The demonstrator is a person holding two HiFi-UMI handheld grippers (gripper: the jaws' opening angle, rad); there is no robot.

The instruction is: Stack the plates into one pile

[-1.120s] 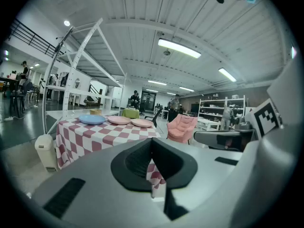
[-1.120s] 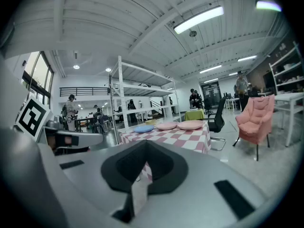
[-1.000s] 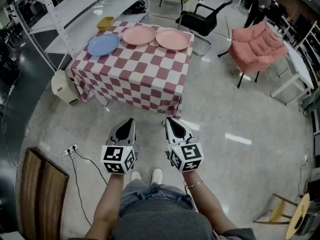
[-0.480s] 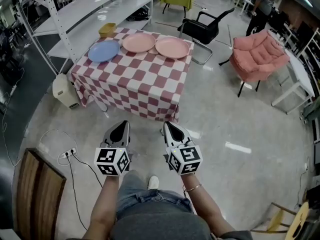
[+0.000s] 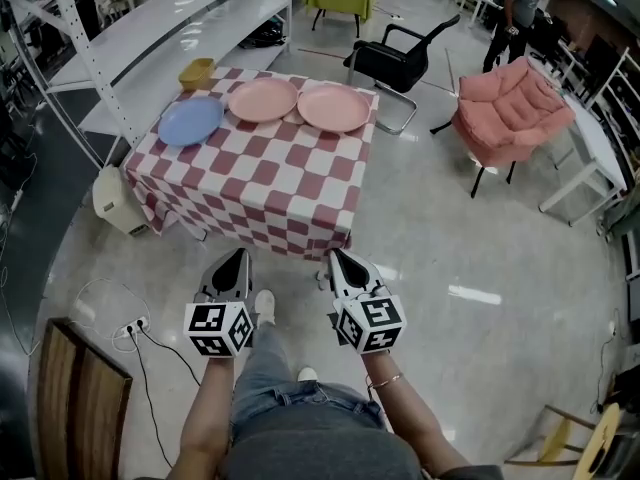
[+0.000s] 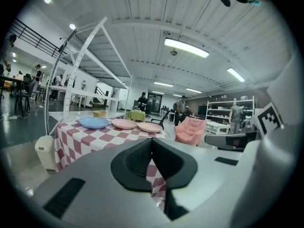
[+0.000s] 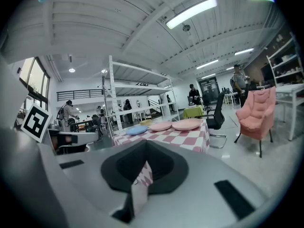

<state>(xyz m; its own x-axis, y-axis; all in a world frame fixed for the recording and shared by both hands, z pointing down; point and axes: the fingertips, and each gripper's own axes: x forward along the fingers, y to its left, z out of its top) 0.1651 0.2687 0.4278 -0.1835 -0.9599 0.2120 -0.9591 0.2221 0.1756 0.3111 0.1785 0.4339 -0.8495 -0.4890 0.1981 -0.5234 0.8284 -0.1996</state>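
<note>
now that you've stepped nearer the worktop [image 5: 260, 183], its blue plate [image 5: 190, 120], middle pink plate [image 5: 263, 99] and end pink plate [image 5: 334, 107] still lie unstacked along the far edge, beyond your left hand-held gripper [image 5: 232, 258] and right hand-held gripper [image 5: 338, 258], both pressed together, empty.

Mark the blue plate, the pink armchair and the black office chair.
blue plate [image 5: 190, 121]: head view, the middle of its flat face.
pink armchair [image 5: 505, 116]: head view, on the seat cushion.
black office chair [image 5: 388, 65]: head view, on the seat.
</note>
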